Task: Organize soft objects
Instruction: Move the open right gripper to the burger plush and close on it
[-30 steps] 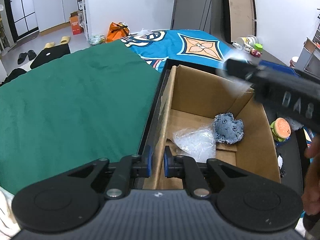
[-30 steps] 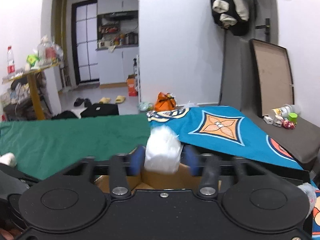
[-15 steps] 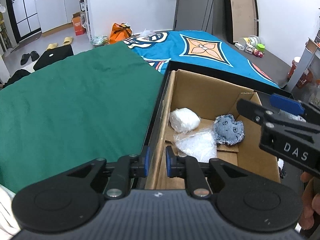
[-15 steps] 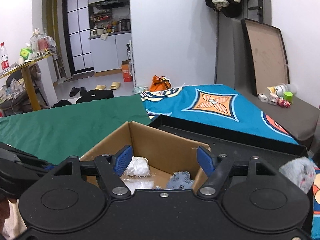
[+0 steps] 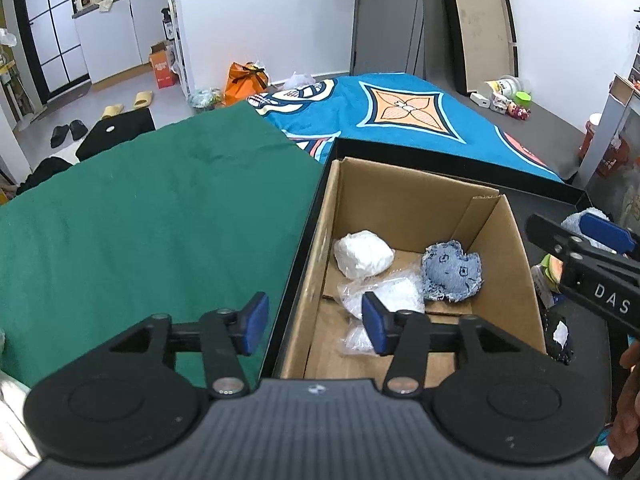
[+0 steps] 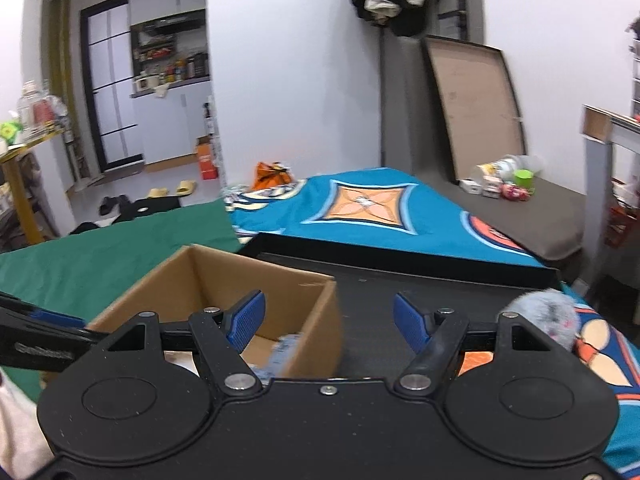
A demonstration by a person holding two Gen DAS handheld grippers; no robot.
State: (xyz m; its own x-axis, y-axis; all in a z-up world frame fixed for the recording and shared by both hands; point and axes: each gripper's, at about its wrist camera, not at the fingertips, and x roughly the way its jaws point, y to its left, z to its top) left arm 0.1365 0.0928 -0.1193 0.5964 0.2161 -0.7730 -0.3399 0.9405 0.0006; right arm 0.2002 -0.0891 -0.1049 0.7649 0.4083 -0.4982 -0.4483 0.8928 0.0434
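Note:
A cardboard box [image 5: 404, 204] stands in a black tray [image 5: 460, 164]. Inside lie a white soft lump [image 5: 363, 254], a denim heart cushion [image 5: 452, 277] and clear plastic bags [image 5: 384, 300]. My left gripper [image 5: 314, 324] is open and empty, straddling the box's near left wall. My right gripper [image 6: 328, 322] is open and empty, over the box's right wall [image 6: 320, 320]; it also shows at the right of the left wrist view [image 5: 592, 256]. A grey fluffy toy [image 6: 540, 312] lies right of it. A burger plush [image 5: 554, 266] sits right of the box.
A green cloth [image 5: 140, 216] covers the surface left of the tray. A blue patterned cloth [image 5: 392, 120] lies behind it. Small toys and jars [image 6: 504, 184] stand at the far right. A dark item with a white tag [image 5: 560, 336] lies beside the box.
My right gripper let go of the white lump, which now lies in the box, and moved right and opened wide. My left gripper has opened from shut.

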